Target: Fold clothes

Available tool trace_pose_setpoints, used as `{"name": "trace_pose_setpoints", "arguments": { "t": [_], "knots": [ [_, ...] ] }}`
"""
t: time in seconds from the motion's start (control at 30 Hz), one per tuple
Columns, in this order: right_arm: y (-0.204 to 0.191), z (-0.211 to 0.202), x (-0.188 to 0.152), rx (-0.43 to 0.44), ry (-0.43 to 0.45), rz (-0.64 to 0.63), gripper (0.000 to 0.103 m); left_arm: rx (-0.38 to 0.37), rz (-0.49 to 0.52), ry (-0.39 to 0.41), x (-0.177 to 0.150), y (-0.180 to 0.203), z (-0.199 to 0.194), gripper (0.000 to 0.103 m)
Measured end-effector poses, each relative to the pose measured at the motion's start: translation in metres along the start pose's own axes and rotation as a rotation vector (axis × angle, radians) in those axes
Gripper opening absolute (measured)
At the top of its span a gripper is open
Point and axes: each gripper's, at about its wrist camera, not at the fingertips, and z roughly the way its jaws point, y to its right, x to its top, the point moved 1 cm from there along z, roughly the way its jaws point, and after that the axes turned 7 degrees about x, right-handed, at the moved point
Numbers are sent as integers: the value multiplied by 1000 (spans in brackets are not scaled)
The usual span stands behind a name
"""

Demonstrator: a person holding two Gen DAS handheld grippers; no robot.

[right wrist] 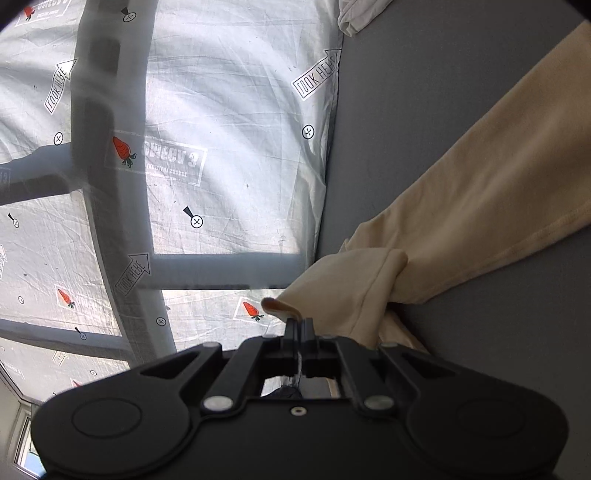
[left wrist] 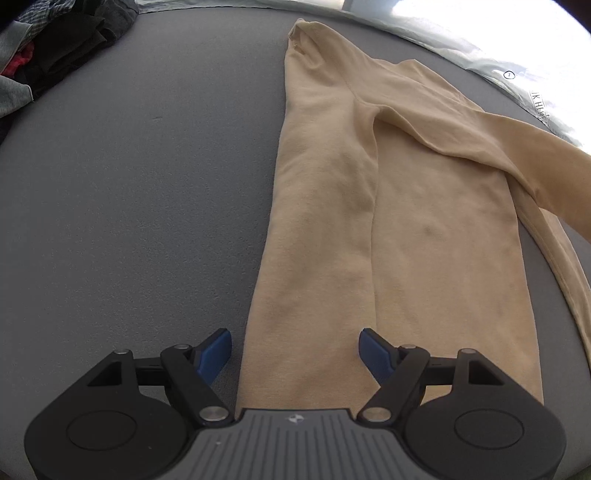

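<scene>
A beige long-sleeved top [left wrist: 369,221] lies flat on the grey table [left wrist: 129,203], its left side folded inward along a lengthwise crease. My left gripper [left wrist: 295,354] hovers over the garment's near end, pointing down, open, blue pads [left wrist: 216,354] wide apart with nothing pressed between them. One sleeve [left wrist: 535,162] rises off the table to the right. In the right wrist view that beige sleeve [right wrist: 461,206] stretches across the table to my right gripper [right wrist: 299,325], which is shut on the sleeve's cuff edge, lifted above the table edge.
A heap of dark and red clothes [left wrist: 55,48] sits at the table's far left. A white printed sheet with carrots and arrows [right wrist: 221,129] covers the floor beyond the table edge. A white cloth [right wrist: 358,14] lies at the far corner.
</scene>
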Motion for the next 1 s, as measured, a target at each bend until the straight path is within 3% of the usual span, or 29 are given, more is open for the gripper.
{"name": "trace_pose_setpoints", "arguments": {
  "t": [0.53, 1.0],
  "knots": [
    [1, 24, -95, -66, -361, -93, 2, -14, 67, 42, -29, 4, -25, 77],
    [14, 31, -146, -110, -560, -94, 2, -6, 88, 45, -42, 3, -32, 77]
  ]
}}
